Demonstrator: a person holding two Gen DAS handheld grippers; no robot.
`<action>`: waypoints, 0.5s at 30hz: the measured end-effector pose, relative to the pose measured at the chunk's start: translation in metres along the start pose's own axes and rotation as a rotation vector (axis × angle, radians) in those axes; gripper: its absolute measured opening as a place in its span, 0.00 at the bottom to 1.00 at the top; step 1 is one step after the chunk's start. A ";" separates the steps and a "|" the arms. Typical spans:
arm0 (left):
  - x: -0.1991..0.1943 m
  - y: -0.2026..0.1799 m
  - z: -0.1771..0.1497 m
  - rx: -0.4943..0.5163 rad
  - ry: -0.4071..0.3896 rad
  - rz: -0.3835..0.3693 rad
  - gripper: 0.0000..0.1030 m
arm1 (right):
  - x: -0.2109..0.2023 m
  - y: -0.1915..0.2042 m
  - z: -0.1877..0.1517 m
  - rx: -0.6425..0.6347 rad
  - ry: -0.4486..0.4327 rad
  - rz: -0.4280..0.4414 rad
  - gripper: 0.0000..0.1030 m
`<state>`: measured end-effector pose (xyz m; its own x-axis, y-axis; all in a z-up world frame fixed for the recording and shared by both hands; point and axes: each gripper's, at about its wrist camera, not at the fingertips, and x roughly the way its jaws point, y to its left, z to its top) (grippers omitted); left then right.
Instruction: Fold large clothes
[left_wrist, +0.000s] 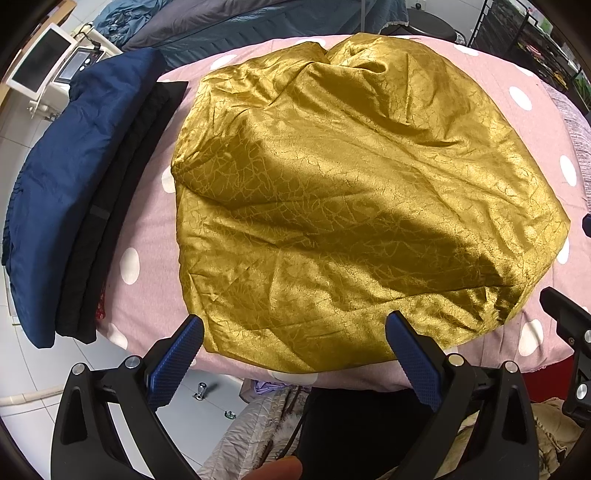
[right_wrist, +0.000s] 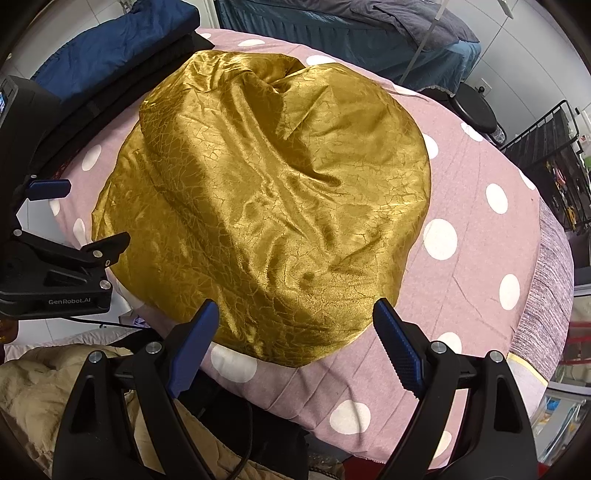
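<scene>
Gold cloth (left_wrist: 351, 206) crumpled — both grippers agape.

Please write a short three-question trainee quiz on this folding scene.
1. True or false: the left gripper is shut on the gold cloth.
2. What lies left of the cloth? A) dark folded stack B) a basket C) shoes
3. Fill in: the cloth lies on a pink ___ sheet.

Key: 1 false, both it and the right gripper are open; 2 A; 3 polka-dot.
</scene>
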<state>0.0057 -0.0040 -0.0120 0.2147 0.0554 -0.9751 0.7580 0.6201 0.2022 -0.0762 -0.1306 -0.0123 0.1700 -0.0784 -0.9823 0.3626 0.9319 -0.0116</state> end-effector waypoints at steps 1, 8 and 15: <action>0.000 0.000 0.000 0.002 -0.001 0.001 0.94 | 0.000 0.000 0.000 -0.001 0.000 0.000 0.82; 0.001 0.000 -0.003 0.005 0.000 0.001 0.94 | 0.000 0.000 0.000 -0.001 -0.001 0.000 0.82; 0.005 0.001 -0.008 0.005 0.006 -0.008 0.94 | 0.000 0.004 -0.006 0.003 -0.015 -0.001 0.82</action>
<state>0.0028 0.0030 -0.0169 0.2047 0.0556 -0.9773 0.7628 0.6166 0.1948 -0.0799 -0.1246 -0.0133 0.1836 -0.0845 -0.9794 0.3659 0.9306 -0.0117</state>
